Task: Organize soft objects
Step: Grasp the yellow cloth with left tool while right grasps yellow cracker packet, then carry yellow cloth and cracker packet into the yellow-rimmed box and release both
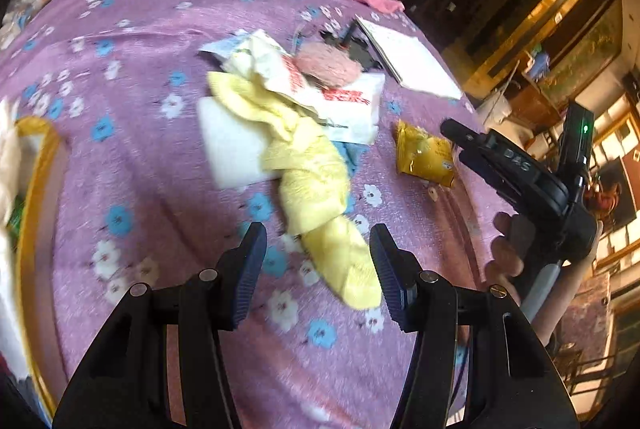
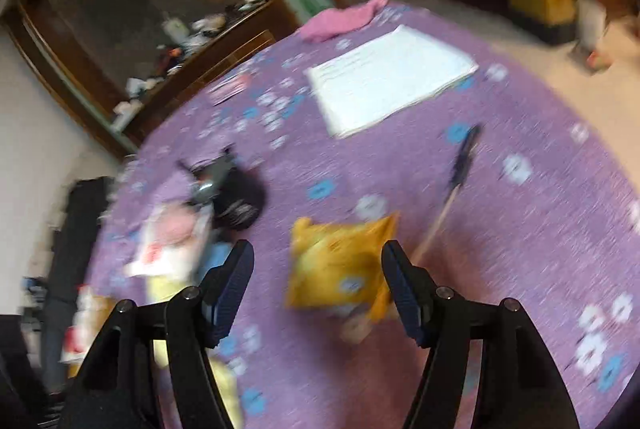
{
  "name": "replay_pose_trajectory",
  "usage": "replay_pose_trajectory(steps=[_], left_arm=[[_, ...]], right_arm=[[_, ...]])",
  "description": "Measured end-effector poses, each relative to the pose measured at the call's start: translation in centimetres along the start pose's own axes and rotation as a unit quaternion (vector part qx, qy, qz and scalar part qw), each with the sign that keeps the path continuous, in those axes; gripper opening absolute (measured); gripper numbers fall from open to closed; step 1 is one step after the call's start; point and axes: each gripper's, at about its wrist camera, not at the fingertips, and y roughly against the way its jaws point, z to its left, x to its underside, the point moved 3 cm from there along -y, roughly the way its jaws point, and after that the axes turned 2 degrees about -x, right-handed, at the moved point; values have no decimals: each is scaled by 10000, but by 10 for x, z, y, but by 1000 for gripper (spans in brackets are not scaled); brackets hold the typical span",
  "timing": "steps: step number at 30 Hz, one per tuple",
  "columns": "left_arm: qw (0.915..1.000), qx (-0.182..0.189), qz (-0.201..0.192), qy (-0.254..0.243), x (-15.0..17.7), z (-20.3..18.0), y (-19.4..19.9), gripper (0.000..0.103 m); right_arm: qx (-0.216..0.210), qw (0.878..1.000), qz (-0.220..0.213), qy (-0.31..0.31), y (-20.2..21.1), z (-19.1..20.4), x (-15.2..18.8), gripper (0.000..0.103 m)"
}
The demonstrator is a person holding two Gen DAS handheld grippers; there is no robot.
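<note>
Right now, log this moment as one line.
left hand-held gripper: open, over yellow cloth | right hand-held gripper: open, over yellow snack packet | surface: purple floral tablecloth

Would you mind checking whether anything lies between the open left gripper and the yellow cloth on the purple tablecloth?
Nothing visible does. The left gripper is open, and the near end of the yellow cloth already lies between its fingers. Only the purple tablecloth shows around it. The cloth's far end drapes over a white pad, beyond the gripper.

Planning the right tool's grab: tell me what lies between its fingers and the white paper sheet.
In the right wrist view, the yellow snack packet sits between the open right tool and the white paper sheet; beyond it, bare purple floral cloth.
</note>
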Motion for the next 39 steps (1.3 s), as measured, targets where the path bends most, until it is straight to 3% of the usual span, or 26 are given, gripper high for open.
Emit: replay_pose_trajectory(steps=[5,8,9,10,14,24,29,34,39], left_arm=[[9994,-254,48,-228,-9,-10,-26,53],[9985,-470,-128,-267,-19,-10,-38,53],[9981,-554,-153,-224,-21,-7,-42,50],[9984,-540,-80,-173,-21,-4,-47,41],[9989,-419,-207,-64,-10,4,-35,39],[9969,356,-373,590,41,38,18,39],[9918,710,-634,852,57,56,66,39],[9871,755,-1127,845,72,72,126,39],[9847,492,-1420,880,88,103,169,39]], right_arm=[[149,9990,163,380,-17,10,10,67],[241,9981,354,454,-24,9,13,66],[270,9976,419,475,-26,7,14,64],[350,9971,434,523,-27,6,15,58],[309,9972,349,588,-22,8,16,46],[-801,9940,-36,749,-2,28,16,41],[-925,9903,-236,1009,23,49,32,41],[-1860,9813,33,487,54,82,78,41],[-2329,9667,446,965,60,154,115,41]])
